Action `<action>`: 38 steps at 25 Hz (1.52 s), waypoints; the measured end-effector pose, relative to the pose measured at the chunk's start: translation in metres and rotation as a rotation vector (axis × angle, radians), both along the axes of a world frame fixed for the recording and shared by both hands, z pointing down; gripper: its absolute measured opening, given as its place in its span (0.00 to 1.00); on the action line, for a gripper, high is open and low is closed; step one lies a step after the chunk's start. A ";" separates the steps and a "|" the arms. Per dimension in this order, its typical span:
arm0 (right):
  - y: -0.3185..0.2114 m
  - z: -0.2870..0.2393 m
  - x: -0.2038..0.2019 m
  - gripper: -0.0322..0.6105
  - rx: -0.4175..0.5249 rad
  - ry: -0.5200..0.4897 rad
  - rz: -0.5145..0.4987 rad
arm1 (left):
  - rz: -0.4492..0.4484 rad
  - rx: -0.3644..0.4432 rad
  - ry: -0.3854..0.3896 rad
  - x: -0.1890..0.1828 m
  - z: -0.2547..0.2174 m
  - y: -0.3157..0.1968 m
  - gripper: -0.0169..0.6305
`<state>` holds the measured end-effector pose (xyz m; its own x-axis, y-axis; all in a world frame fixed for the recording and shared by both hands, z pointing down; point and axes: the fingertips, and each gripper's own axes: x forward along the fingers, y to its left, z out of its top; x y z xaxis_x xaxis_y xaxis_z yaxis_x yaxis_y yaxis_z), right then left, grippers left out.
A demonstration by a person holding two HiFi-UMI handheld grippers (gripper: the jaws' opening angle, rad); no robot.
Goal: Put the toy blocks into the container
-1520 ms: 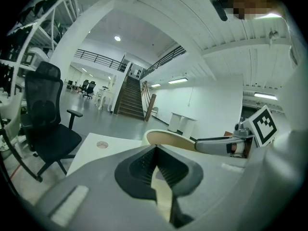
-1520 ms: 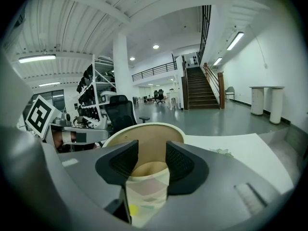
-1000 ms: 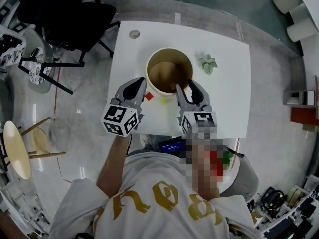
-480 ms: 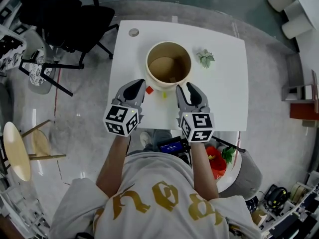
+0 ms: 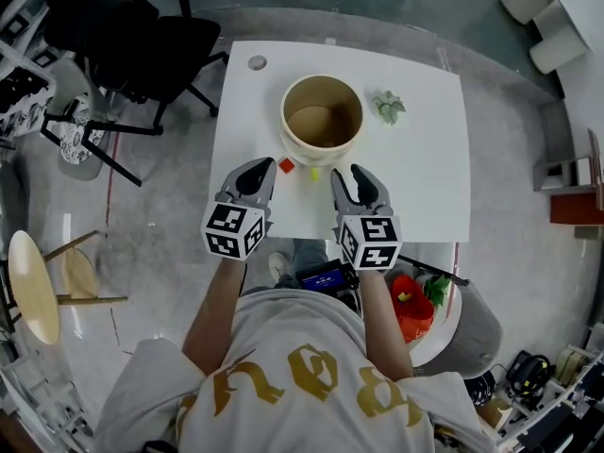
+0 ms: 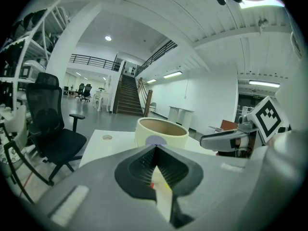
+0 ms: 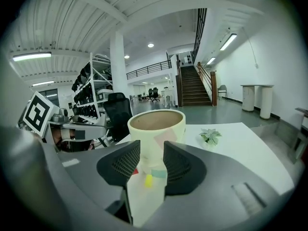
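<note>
**A:** Quick rundown, left to right?

**B:** Left tongs (image 5: 253,176) are closed tip to tip w/ nothing in them, near the small red toy block (image 5: 286,166) on the white tabletop (image 5: 415,177). The small yellow toy block (image 5: 314,173) is just right of it. Both sit just in front of the round cream container (image 5: 304,152), not in it, and its inside looks empty. Right tongs (image 5: 354,179): jaws have just been opening and stand wide, holding nothing. A little green plant (image 5: 389,108) sits farther right, well apart.

**A:** What could go wrong?

**B:** IMO the left tongs can't take red w/o opening first, since shut tips would just shove it. The blocks are tiny and the tabletop's slick, so an off-centre pinch prob. flicks one away. They're close to the container wall, so a far jaw may bump it. The two tongs side by side could clash too.

**A:** Do the views differ?

**B:** Only the head view shows both blocks vs. the container, plus its inside. The right gripper view lines yellow up btw its jaws, ahead of them. The left gripper view proves its tips meet, w/ just a red sliver below.
</note>
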<state>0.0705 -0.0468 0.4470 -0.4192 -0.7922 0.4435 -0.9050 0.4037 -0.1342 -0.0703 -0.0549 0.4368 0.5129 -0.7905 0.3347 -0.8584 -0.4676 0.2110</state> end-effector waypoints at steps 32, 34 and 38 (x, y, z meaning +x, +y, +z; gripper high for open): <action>0.007 0.107 -0.029 0.32 -0.240 0.081 -0.143 | 0.000 -0.194 -0.056 -0.005 0.091 0.007 0.03; 0.008 0.114 -0.031 0.32 -0.254 0.089 -0.154 | -0.001 -0.201 -0.059 -0.006 0.096 0.006 0.03; 0.008 0.127 -0.034 0.32 -0.282 0.100 -0.166 | 0.005 -0.221 -0.064 -0.005 0.108 0.006 0.03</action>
